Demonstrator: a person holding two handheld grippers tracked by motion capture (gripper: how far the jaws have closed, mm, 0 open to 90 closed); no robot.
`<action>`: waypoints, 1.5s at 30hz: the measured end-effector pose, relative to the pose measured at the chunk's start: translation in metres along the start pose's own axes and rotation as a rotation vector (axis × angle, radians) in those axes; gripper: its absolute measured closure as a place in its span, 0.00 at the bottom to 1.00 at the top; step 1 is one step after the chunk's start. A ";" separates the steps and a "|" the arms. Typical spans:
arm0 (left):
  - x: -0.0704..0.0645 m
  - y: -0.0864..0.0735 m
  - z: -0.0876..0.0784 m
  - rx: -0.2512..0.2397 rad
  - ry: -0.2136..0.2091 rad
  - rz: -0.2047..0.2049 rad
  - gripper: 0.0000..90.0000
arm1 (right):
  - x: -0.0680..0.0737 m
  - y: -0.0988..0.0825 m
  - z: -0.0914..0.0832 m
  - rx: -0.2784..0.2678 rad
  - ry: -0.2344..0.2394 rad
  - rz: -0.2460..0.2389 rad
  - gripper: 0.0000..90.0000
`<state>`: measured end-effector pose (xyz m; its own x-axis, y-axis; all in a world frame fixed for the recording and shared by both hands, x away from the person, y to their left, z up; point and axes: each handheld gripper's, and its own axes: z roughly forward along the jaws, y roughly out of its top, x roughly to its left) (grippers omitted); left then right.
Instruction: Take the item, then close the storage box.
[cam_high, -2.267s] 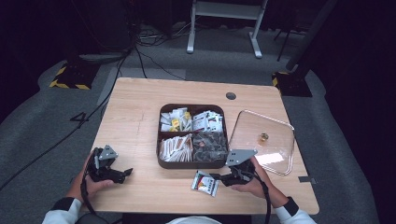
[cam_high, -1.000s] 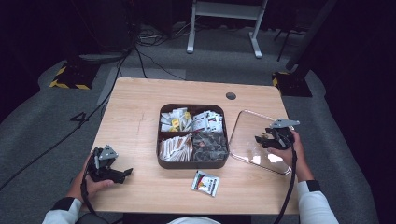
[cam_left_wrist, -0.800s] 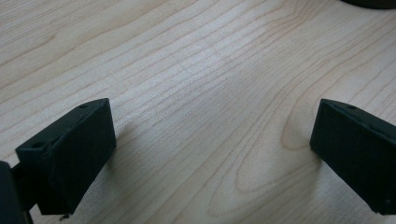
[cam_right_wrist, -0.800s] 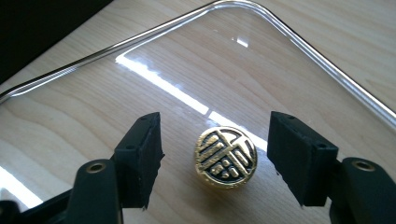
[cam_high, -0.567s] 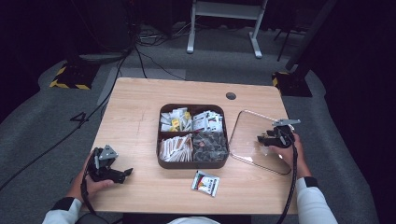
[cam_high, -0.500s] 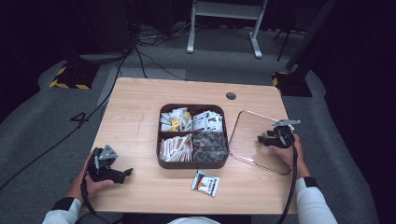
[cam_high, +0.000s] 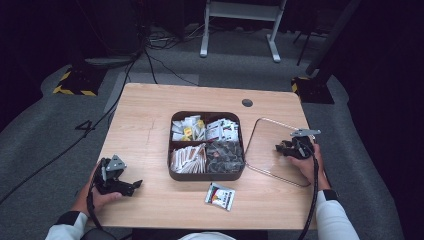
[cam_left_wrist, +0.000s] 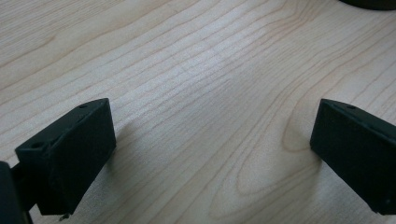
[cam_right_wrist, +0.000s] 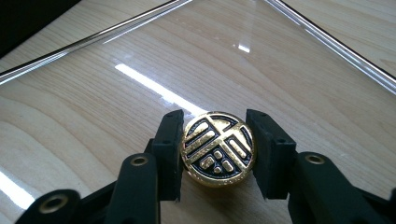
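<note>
A clear glass lid (cam_high: 270, 155) with a metal rim lies flat on the table, right of the dark compartment box (cam_high: 172, 150). In its middle sits a round gold and black knob (cam_right_wrist: 217, 148). My right gripper (cam_high: 283, 148) is low over the lid. Its jaws have just been closing, and in the right gripper view the right gripper (cam_right_wrist: 217, 151) has a pad on each side of the knob, touching it. My left gripper (cam_high: 134, 185) rests near the table's front left. In the left gripper view the left gripper (cam_left_wrist: 215, 154) stands wide open over bare wood.
The box holds several packets and sachets in its compartments. One loose sachet (cam_high: 220, 195) lies near the front edge below the box. A small dark grommet (cam_high: 247, 103) sits at the table's far side. Dark floor with cables surrounds the table.
The right gripper went from the loose sachet at the front over to the lid, then sank a little onto its knob. The left gripper has stayed put.
</note>
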<state>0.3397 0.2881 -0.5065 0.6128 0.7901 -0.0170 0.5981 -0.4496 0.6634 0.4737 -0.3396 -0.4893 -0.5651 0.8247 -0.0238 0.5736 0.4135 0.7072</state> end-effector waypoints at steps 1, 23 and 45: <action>0.000 0.000 0.000 0.001 -0.001 0.000 0.00 | 0.000 0.000 0.000 -0.003 0.001 -0.002 0.66; 0.000 0.000 0.000 0.002 -0.003 0.000 0.01 | -0.006 0.001 -0.007 -0.043 -0.005 0.014 0.66; 0.000 0.000 0.001 -0.001 -0.004 -0.005 0.01 | -0.006 0.028 -0.033 -0.133 -0.014 -0.003 0.66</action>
<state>0.3403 0.2876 -0.5068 0.6117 0.7908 -0.0235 0.6008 -0.4450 0.6641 0.4731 -0.3456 -0.4458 -0.5578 0.8292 -0.0357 0.4872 0.3619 0.7947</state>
